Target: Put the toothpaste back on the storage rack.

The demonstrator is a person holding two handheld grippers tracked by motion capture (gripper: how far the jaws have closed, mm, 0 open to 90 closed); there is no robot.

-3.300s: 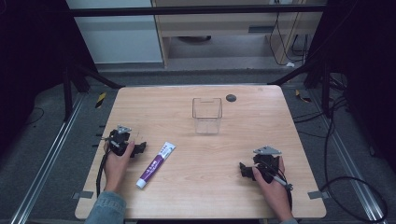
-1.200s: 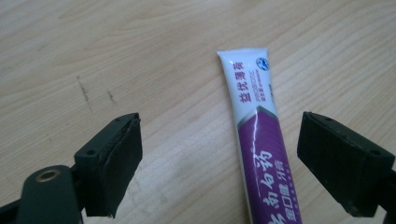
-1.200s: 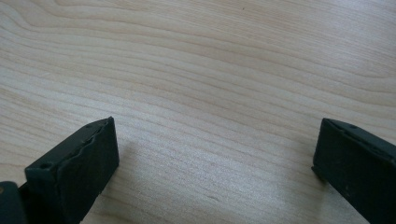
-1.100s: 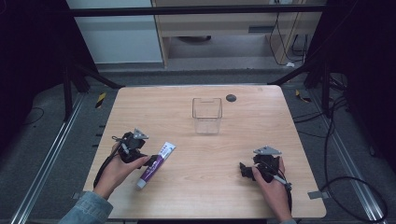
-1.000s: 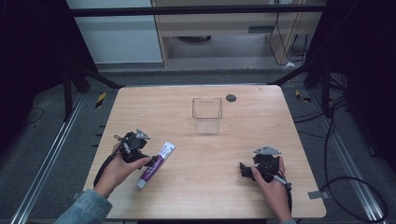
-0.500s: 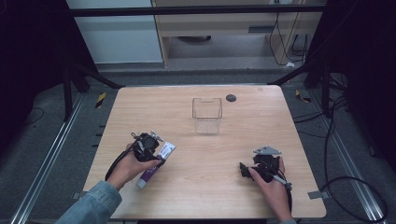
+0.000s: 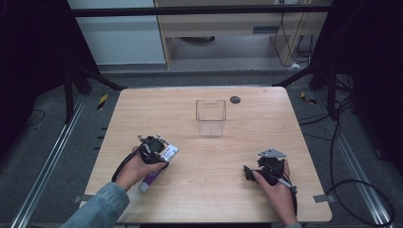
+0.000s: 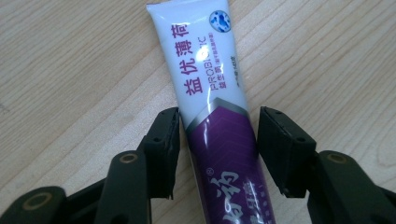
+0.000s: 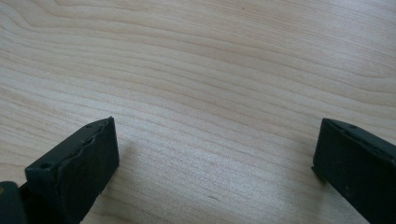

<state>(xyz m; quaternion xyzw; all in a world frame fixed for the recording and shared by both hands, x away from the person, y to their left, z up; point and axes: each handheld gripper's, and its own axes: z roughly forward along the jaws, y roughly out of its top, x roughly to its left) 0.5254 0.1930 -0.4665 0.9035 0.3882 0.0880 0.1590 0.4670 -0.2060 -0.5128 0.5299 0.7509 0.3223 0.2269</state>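
toothpaste tube (image 8: 217, 135) lies between left hand-held gripper (image 8: 217, 144) jaws (closing, small gap).

**Obscured and cropped items**

In the high view the left claw (image 7: 159, 151) and hand cover the middle of the toothpaste tube (image 7: 153, 172); its print is too small to read there. In the left claw view the tube's (image 8: 219, 135) cap end is cut off by the bottom edge, and contact between pads and tube cannot be confirmed on the right side. The small dark disc (image 7: 235, 99) behind the clear container (image 7: 210, 118) is too small to identify.
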